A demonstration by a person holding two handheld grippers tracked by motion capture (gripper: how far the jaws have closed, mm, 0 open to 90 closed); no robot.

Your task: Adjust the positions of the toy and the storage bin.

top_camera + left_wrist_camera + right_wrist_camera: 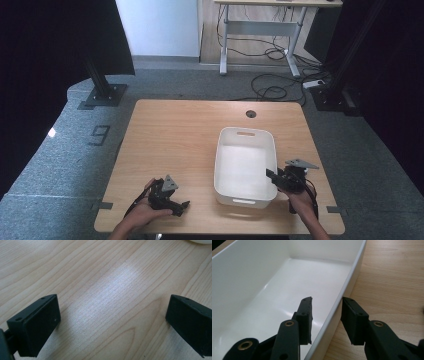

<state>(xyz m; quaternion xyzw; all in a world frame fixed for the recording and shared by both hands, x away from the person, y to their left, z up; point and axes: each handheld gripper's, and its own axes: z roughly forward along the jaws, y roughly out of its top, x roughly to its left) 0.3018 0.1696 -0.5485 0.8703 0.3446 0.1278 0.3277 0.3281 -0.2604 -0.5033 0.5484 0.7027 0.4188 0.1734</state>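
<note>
At the tabletop's (175, 130) near right, the right claw (327, 312) straddled the bin's (245, 167) right wall, seemingly pinched shut on it; a one-sided lift could tip the empty bin or let it slip. The left claw (112, 322) stood wide over bare wood.

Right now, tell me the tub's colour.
The tub is plain white, clearest in the right gripper view.
</note>
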